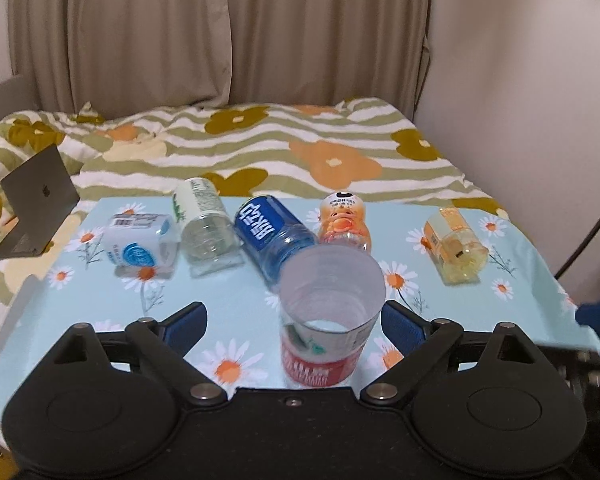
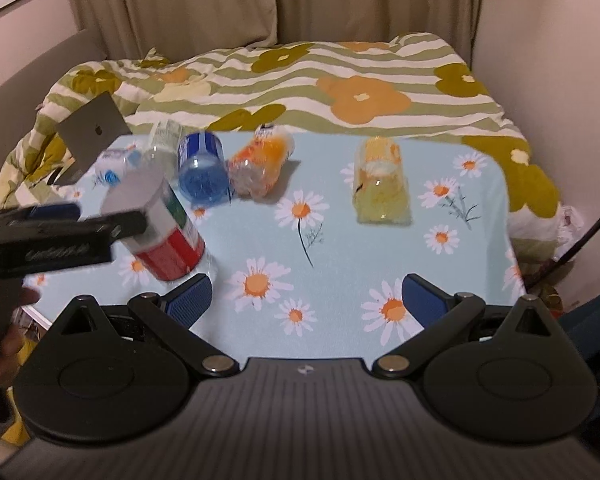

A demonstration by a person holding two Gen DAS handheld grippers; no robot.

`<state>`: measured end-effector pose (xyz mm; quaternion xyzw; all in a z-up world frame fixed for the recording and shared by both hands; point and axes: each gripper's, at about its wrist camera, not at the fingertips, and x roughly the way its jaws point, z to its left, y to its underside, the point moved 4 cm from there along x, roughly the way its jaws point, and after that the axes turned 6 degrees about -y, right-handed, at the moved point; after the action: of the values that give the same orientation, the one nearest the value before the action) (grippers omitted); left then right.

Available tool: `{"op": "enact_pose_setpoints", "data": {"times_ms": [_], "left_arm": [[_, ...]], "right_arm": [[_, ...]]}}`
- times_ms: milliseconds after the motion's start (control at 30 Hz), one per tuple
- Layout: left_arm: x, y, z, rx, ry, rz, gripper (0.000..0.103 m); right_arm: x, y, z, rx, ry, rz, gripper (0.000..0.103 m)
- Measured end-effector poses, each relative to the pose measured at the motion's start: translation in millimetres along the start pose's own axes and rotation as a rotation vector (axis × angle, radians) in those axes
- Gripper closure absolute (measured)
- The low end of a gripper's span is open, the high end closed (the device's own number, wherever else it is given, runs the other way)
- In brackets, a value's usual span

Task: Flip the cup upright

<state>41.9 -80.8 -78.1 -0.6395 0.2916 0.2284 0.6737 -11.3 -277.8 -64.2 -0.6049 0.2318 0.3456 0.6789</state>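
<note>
— So, what lies along the daisy-print tablecloth (image 1: 228, 300), left to right?

— Five cut bottle cups on their sides: white-blue (image 1: 140, 246), clear green-labelled (image 1: 204, 226), blue (image 1: 272, 236), orange (image 1: 344, 220), yellow (image 1: 454, 246).

— And the clear red-and-green-labelled plastic cup (image 1: 328, 316)?

— Mouth up, tilted, near the table's front edge between the left gripper's (image 1: 294, 318) spread fingers; contact unclear.

— The right gripper (image 2: 306, 300)?

— Spread wide, holding nothing, over the cloth.

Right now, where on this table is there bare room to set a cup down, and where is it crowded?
Bare cloth lies between the orange cup and the yellow cup, running forward to the right gripper. The table's right side past the yellow cup is also free. The far left is crowded: white, green-label and blue cups lie packed, the red-banded cup stands in front.
</note>
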Motion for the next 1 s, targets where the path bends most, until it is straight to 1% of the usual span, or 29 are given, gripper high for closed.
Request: {"op": "enact_pose_setpoints", "data": {"times_ms": [133,267,433,600,1000], "left_arm": [[-23,-8,16,0.011,-0.016,0.076,0.007],[-39,-9,31,0.018,-0.027,0.121,0.007],[-51,-5,45,0.034,-0.053,0.138,0.007],[-53,1,55,0.018,-0.059,0.147,0.007],[-59,-2,58,0.039,-0.057,0.119,0.007]], "right_arm": [[-17,-16,11,0.025,0.042,0.005,0.0],[-28,-24,22,0.028,0.074,0.0,0.0],[-33,-24,36,0.02,0.114,0.009,0.0],[-32,-16,44,0.026,0.133,0.029,0.0],[-33,-9,48,0.051,0.154,0.043,0.0]]}}
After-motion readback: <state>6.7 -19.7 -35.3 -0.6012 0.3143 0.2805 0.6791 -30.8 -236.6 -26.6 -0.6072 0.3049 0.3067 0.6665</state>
